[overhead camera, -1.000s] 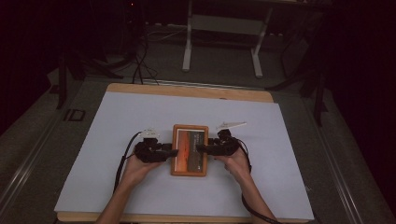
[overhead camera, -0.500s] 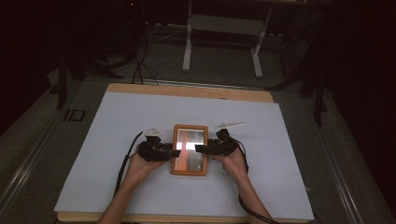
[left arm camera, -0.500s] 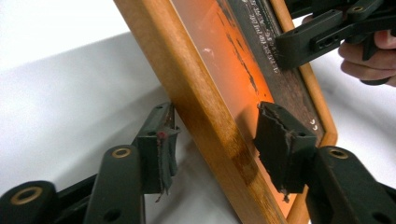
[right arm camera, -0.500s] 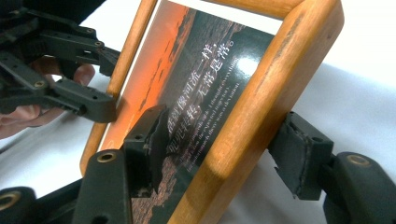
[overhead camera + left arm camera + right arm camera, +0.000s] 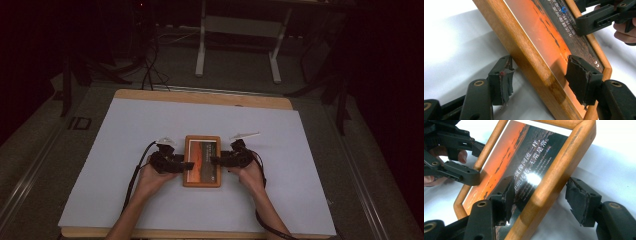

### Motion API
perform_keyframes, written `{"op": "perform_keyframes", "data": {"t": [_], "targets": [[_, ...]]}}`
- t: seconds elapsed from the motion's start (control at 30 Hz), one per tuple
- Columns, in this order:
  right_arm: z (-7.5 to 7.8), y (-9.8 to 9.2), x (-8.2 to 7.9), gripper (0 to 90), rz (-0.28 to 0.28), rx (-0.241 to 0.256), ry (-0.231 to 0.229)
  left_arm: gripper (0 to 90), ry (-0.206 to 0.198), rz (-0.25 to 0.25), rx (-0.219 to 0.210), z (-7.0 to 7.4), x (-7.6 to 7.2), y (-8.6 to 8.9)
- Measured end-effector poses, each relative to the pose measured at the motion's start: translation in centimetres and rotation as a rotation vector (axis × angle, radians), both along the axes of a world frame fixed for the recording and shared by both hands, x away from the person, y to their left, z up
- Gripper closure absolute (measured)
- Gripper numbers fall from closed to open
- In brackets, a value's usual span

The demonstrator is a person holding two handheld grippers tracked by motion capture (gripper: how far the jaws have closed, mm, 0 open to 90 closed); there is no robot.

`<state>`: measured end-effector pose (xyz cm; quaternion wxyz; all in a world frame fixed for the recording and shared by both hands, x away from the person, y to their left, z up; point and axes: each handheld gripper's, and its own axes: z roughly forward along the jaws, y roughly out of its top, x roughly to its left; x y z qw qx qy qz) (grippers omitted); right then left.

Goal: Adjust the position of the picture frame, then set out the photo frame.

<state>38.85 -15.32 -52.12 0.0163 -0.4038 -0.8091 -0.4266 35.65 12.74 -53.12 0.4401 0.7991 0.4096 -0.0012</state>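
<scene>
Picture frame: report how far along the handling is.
Done: both tongs straddle the wooden picture frame, left tongs on one long side, right tongs on the opposite side. In hand: the jaws stand open around the wood, with gaps showing, so no firm grip. Left: closing and moving it off the white table.

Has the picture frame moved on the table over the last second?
No. The picture frame lies in the same spot against the table's far wooden edge, between the left gripper and right gripper.
</scene>
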Motion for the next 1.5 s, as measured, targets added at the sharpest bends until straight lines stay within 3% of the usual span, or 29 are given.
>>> {"op": "perform_keyframes", "data": {"t": [0.17,0.27,0.47,0.87,1.13,1.3,1.4,1.5], "targets": [[0.0,-0.1,-0.1,41.1,-0.005,-0.001,0.006,37.3,-0.013,-0.004,0.015,0.1,0.0,-0.2],[0.0,-0.3,-0.2,43.8,-0.009,0.009,0.000,33.1,-0.081,0.014,0.059,0.4,-0.4,-0.4],[0.5,-1.1,-0.6,43.7,-0.018,-0.014,-0.038,33.6,-0.115,0.042,0.037,1.4,-0.9,0.6],[2.2,-1.8,-2.2,45.5,-0.010,-0.039,-0.163,35.9,-0.194,0.105,-0.039,3.4,-2.5,2.0],[3.3,-0.6,-2.2,47.7,0.010,-0.059,-0.245,35.9,-0.202,0.115,-0.049,3.8,-4.1,2.5],[3.4,-0.1,-1.5,58.8,-0.008,-0.060,-0.283,35.8,-0.190,0.118,-0.046,3.5,-4.6,2.7],[3.3,0.4,-0.6,65.1,-0.011,-0.081,-0.290,37.1,-0.181,0.097,-0.014,3.3,-4.7,2.3],[3.4,0.8,0.0,72.7,-0.031,-0.088,-0.307,37.1,-0.177,0.091,-0.012,3.2,-4.8,2.0]]}}
